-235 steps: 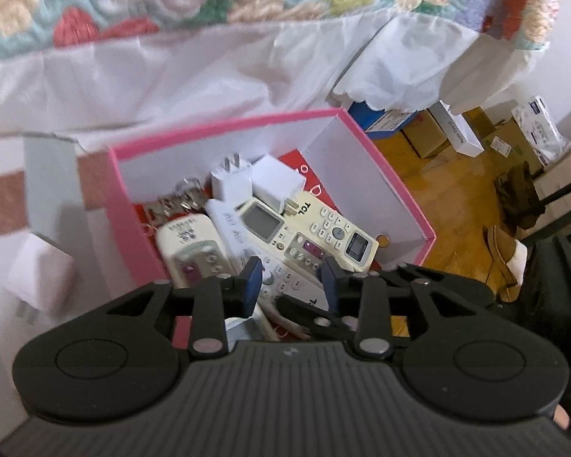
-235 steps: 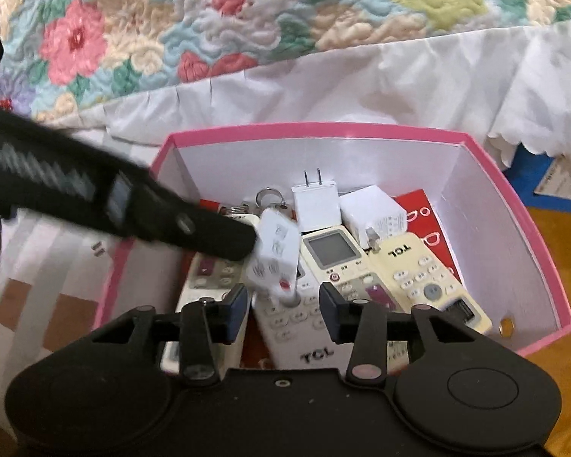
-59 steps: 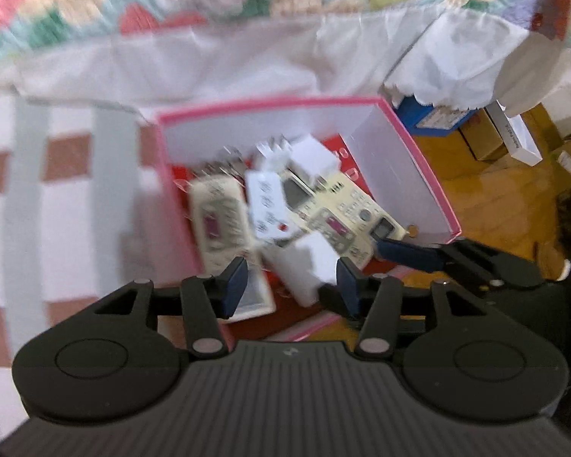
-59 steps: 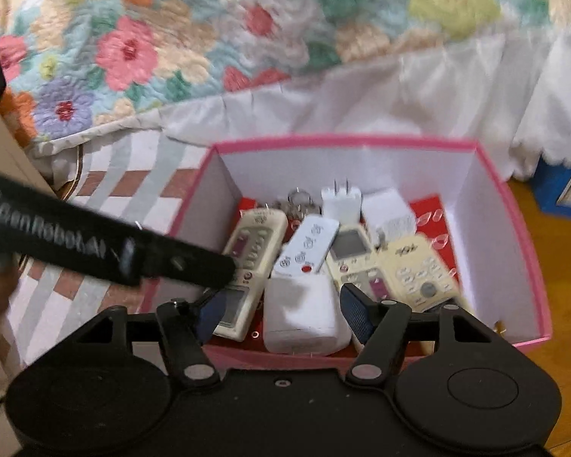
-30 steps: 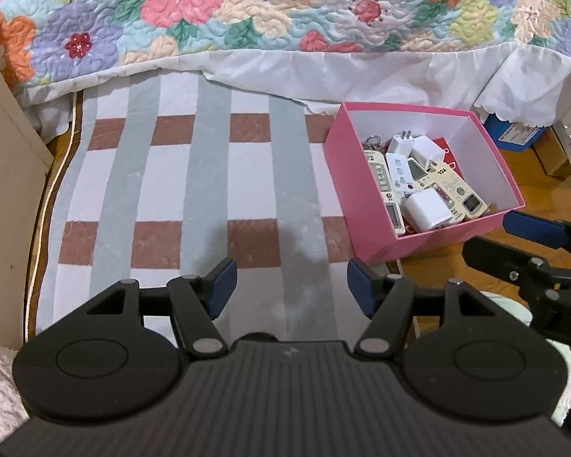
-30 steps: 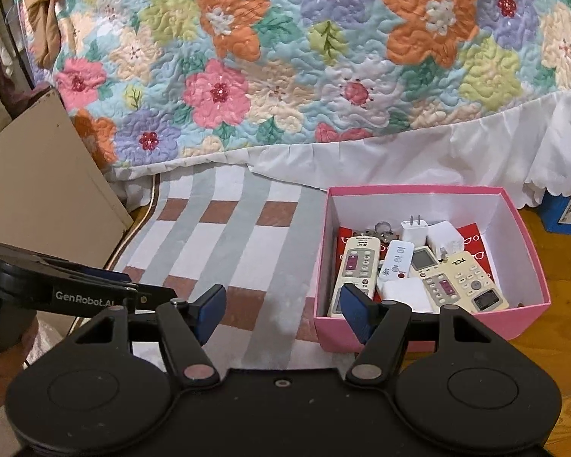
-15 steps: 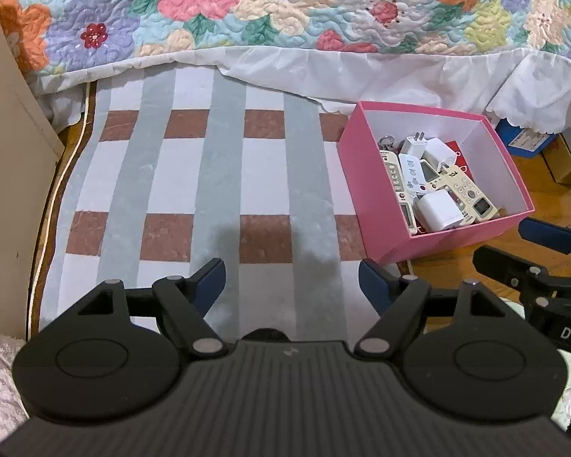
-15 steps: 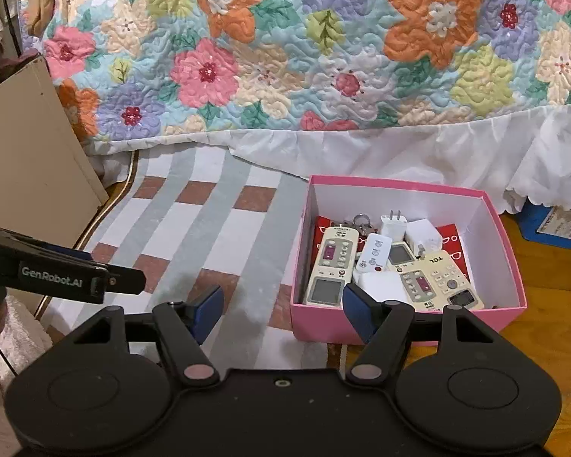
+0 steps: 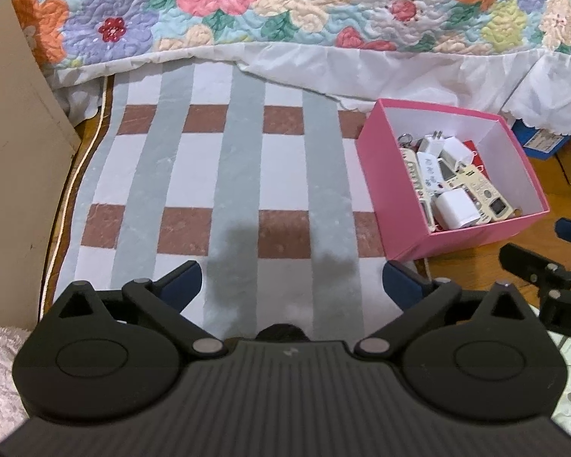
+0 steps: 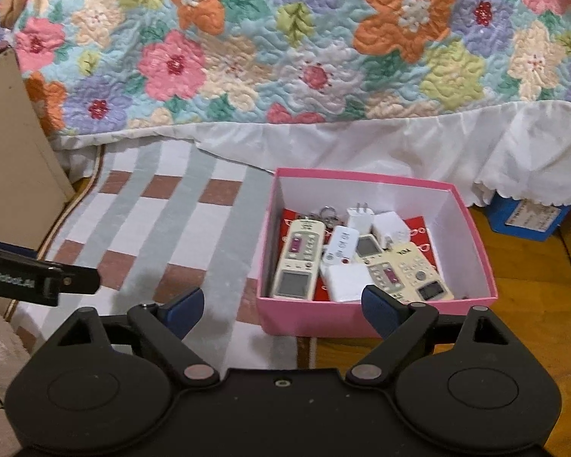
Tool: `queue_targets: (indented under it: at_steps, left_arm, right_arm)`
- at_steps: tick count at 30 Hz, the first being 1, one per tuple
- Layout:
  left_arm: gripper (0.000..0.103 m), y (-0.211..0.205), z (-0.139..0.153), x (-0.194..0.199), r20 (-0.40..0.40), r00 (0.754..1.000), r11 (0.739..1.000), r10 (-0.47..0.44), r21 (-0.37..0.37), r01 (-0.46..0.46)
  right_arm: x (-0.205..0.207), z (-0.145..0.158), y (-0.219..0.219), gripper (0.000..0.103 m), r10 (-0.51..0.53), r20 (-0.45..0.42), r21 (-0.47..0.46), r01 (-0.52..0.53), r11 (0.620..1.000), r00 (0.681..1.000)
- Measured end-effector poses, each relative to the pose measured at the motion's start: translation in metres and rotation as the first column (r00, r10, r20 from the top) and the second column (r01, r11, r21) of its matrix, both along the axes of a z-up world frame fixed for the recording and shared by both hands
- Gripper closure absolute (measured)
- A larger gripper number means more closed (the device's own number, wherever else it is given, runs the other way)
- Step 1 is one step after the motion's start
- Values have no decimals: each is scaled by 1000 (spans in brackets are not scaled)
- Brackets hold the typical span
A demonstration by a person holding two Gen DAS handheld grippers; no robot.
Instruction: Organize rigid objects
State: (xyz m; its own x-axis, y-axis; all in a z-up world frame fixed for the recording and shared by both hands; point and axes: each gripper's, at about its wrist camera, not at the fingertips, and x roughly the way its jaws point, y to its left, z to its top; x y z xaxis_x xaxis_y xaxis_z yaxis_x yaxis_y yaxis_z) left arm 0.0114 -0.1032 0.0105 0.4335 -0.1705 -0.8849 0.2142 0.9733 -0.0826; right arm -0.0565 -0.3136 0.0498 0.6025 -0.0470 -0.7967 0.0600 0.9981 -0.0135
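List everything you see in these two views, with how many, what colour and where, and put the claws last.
pink box: one, pink outside and white inside, on the floor at the rug's right edge
remote controls: about four, cream or white, lying in the box
chargers: three, white, in the box among the remotes
key ring: one, metal, at the back of the box
rug: one, white, grey and brown checks, left of the box
quilt: one, floral, on the bed behind, above a white frill
blue box: one, under the frill at right
left claw: open, empty, over the rug; jaws have just been opening
right claw: open, empty, in front of the box; jaws have just been opening
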Motion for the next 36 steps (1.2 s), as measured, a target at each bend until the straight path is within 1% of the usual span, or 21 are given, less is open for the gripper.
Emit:
queue_targets:
  at_steps: [4, 8, 11, 13, 15, 17, 19, 23, 27, 31, 36]
  left_arm:
    - [0, 2, -3, 1, -16, 1000, 1000, 16, 15, -15]
    - [0, 5, -8, 5, -55, 998, 999, 37, 32, -36]
    - [0, 6, -10, 7, -86, 996, 999, 39, 31, -36]
    - [0, 6, -12, 9, -105, 994, 998, 37, 51, -32]
    - [0, 5, -12, 8, -102, 994, 997, 36, 70, -29]
    - [0, 6, -12, 7, -103, 994, 997, 38, 73, -31]
    - [0, 6, -12, 7, -110, 993, 997, 44, 73, -36]
    - [0, 7, -12, 10, -119, 991, 994, 54, 98, -42]
    - [0, 9, -14, 11, -128, 990, 993, 57, 108, -43]
    - [0, 7, -15, 9, -127, 990, 991, 54, 129, -38]
    - [0, 8, -13, 9, -119, 991, 991, 54, 125, -39]
  right_arm:
    - [2, -1, -2, 11, -12, -21, -4, 12, 1000, 1000]
    - [3, -2, -3, 11, -19, -44, 20, 20, 1000, 999]
    - [4, -2, -1, 11, -21, -59, 17, 22, 1000, 998]
    - [5, -4, 0, 11, -22, -78, 13, 23, 1000, 997]
    - [6, -4, 1, 11, -22, -87, 18, 24, 1000, 996]
    - [7, -3, 0, 11, -23, -90, 17, 24, 1000, 996]
    - [7, -3, 1, 11, -23, -92, 6, 23, 1000, 996]
    - [7, -3, 3, 11, -20, -97, -14, 18, 1000, 995]
    - [10, -3, 0, 11, -17, -118, 30, 20, 999, 993]
    - [11, -2, 7, 11, -9, -119, -2, 9, 1000, 993]
    - [13, -1, 9, 11, -20, -116, 3, 20, 1000, 993]
